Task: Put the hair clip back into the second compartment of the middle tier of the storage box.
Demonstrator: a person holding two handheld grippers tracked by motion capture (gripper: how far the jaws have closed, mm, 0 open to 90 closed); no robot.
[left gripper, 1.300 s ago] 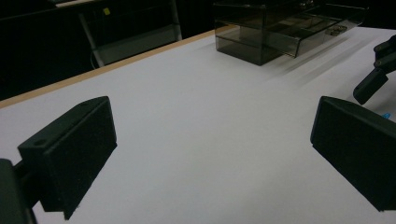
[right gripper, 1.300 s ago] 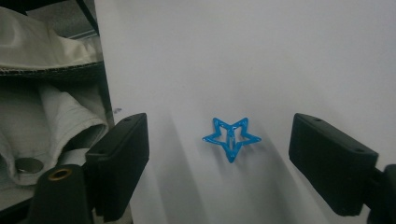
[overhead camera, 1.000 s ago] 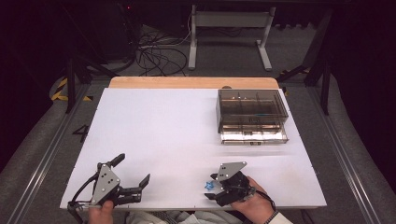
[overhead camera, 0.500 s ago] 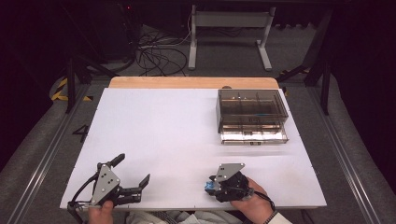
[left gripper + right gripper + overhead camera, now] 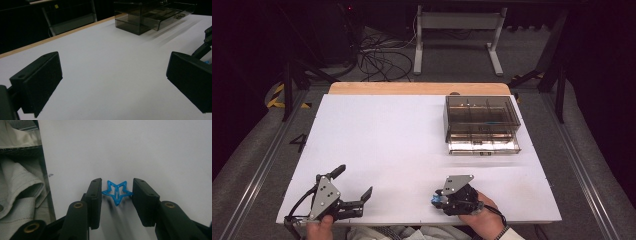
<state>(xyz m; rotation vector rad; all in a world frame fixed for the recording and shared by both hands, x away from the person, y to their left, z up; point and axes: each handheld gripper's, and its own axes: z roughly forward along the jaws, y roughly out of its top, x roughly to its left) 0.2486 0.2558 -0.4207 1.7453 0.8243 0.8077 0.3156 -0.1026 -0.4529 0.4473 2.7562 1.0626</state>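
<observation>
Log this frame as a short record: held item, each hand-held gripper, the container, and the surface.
held item: blue star-shaped clip, pinched between the right jaws
right hand-held gripper: shut on the clip, near the table's front edge
left hand-held gripper: jaws wide apart, holding nothing
container: smoky clear drawer box, far right, bottom drawer pulled out
surface: white table

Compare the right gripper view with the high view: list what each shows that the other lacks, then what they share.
The right gripper view alone makes out the blue star clip as a star, pinched between the right gripper jaws. The high view alone has the drawer box, bottom drawer pulled out, and the open left gripper. Shared: the white table, right gripper, clip.
</observation>
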